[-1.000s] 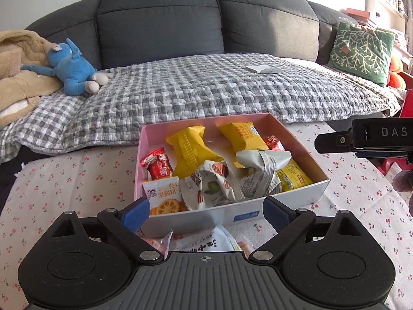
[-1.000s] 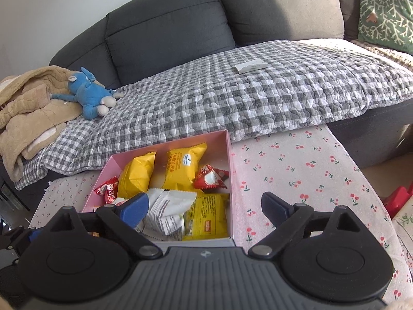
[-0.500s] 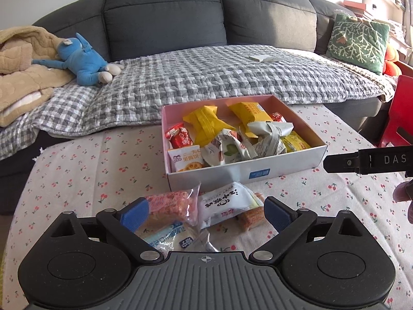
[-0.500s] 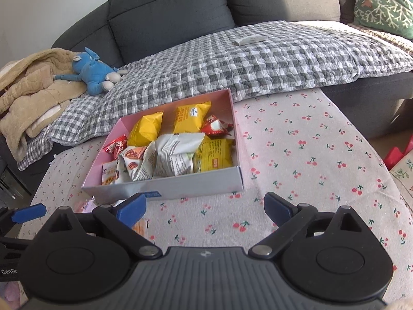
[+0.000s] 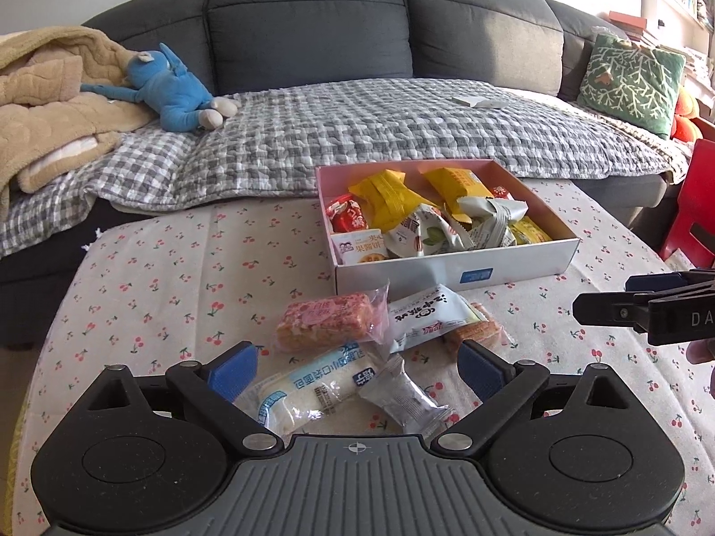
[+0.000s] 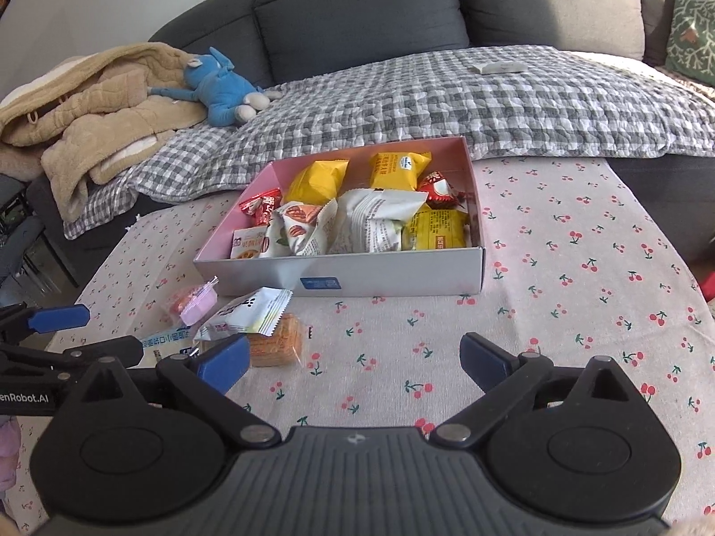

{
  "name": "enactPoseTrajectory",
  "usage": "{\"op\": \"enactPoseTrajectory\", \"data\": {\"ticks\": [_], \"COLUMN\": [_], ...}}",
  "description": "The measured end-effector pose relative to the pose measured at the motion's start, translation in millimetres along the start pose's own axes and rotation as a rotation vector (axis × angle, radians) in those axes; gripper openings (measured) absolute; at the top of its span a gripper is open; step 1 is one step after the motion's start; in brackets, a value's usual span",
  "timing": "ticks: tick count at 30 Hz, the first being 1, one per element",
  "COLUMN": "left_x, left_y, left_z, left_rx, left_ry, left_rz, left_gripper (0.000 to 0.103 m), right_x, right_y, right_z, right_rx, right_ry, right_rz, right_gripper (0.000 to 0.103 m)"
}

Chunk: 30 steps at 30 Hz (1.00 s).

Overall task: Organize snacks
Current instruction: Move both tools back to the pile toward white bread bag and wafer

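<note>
1. Cherry-print tablecloth [image 6: 558, 268] fronts a grey sofa [image 5: 313, 22].
2. Pink-lined box [image 5: 451, 270], 12 o'clock: yellow, red and white snack packets fill it.
3. Loose snacks [image 5: 357, 353] lie at the box's 6 o'clock edge.
4. Left gripper [image 5: 357, 368]: jaws wide apart, straddling the loose snacks.
5. Right gripper [image 6: 353, 359]: jaws just opening, nothing between; bare cloth at 3 o'clock.

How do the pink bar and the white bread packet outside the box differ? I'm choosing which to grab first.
The pink bar is a compact, grainy block lying nearer the box; the white bread packet is longer, smooth, blue-printed, and lies nearer the left tongs. Both are clear-wrapped and lie flat on the cherry tablecloth.
</note>
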<state>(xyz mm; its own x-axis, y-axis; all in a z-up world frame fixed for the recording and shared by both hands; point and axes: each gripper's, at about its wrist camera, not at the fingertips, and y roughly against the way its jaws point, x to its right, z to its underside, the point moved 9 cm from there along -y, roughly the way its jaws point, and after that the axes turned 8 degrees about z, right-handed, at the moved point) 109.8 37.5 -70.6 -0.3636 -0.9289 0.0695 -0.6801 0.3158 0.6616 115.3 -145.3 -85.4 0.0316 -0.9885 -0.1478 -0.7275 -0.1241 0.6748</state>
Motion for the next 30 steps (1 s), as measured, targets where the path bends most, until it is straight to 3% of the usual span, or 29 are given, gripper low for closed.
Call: {"op": "enactPoseTrajectory", "data": {"ticks": [10,22,26,30], "left_x": [-24.9,-49.3,-51.2,-49.2], "left_y": [4.8,-19.3,-30.6,-42.3], "left_z": [15.8,23.7,22.8,27.1], "left_rx": [-0.029,-0.097,-0.117,-0.157], "left_ry": [0.001,-0.118,-0.145,-0.199], "left_rz": [0.0,0.026,0.083,0.115], "left_gripper": [0.097,0.094,0.085,0.073], "right_x": [-18.0,-49.1,-58.0,-67.5], "right_y": [5.3,-19.1,-28.6,-42.4], "right_z": [4.0,28.0,28.1,24.2], "right_rx": [0.083,-0.018,-0.021,-0.034], "right_ry": [0.1,0.219,0.215,0.224], "right_rz": [0.018,-0.013,-0.03,-0.04], "right_gripper": [0.102,0.1,0.094,0.082]}}
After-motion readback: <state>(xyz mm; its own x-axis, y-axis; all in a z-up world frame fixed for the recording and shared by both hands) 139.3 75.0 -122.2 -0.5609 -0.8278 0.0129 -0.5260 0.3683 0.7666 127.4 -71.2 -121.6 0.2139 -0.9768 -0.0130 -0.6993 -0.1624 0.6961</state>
